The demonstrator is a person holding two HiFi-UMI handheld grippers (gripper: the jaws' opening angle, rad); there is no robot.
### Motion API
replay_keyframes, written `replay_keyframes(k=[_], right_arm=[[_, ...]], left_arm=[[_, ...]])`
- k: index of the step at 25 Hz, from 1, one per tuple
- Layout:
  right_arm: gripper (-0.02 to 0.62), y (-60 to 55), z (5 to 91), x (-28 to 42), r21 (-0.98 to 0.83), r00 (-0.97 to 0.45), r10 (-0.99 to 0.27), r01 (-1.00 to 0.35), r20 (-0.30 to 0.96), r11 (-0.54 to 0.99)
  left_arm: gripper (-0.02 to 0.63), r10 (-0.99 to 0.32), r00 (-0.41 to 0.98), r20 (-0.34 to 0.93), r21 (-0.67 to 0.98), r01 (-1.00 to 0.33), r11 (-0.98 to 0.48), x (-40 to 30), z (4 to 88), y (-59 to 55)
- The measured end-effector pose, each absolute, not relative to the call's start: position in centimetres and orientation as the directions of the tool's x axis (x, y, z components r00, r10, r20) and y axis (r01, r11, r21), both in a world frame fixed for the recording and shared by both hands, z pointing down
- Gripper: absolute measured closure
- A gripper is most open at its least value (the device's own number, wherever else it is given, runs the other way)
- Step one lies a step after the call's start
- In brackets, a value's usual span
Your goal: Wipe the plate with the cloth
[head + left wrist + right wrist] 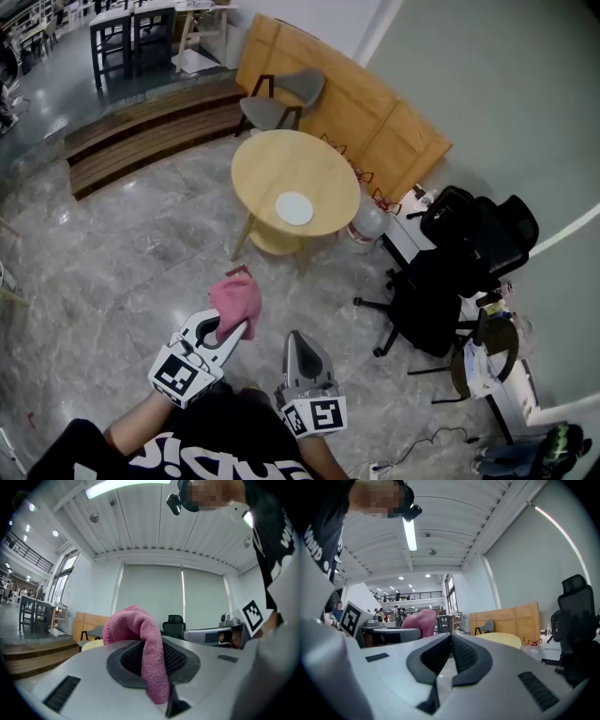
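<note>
Marble floor [141,244] fills the head view, with a round table [272,173] well ahead, against leaning wooden panels [375,112]. A white plate [294,208] lies on the table, near its right edge, with nothing touching it. A grey chair [291,94] stands behind the table and a black office chair [469,244] to its right. Low in the view, the left gripper [239,328] is clamped on a pink cloth [236,300] bunched above its tips, far short of the table. The right gripper [296,337] is just beside it, pointing the same way.

From the left gripper view, the cloth [145,639] is pinched between the jaws of the left gripper [150,660], a fold arching up and left over the pads. The right gripper [220,634] shows at the right, and the table [91,644] edge low at the left.

From the right gripper view, the right gripper [451,641] has its jaws pressed together at the tips, with nothing between them. The cloth [419,620] shows at the left and the table [501,640] beyond.
</note>
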State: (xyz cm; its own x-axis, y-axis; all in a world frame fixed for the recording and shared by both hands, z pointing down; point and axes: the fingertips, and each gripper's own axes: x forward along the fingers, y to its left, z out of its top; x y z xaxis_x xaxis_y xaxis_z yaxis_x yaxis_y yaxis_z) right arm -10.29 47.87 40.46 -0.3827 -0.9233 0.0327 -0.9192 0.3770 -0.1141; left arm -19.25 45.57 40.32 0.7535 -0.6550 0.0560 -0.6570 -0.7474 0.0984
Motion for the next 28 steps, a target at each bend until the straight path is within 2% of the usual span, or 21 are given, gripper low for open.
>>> replay_keyframes(k=[17, 28], right_arm=[[0.575, 43.0, 41.2, -11.0, -0.095, -0.348, -0.937, -0.935, 0.042, 0.343], [0.575, 35.3, 41.8, -7.3, -0.099, -0.361, -0.931, -0.93, 0.051, 0.355]], left_arm=[[0.545, -0.636, 0.769, 0.063, 0.082, -0.64, -0.764, -20.8, 41.9, 40.1], [0.545, -0.645, 0.761, 0.072, 0.093, -0.649, -0.755, -17.1, 41.9, 32.8]])
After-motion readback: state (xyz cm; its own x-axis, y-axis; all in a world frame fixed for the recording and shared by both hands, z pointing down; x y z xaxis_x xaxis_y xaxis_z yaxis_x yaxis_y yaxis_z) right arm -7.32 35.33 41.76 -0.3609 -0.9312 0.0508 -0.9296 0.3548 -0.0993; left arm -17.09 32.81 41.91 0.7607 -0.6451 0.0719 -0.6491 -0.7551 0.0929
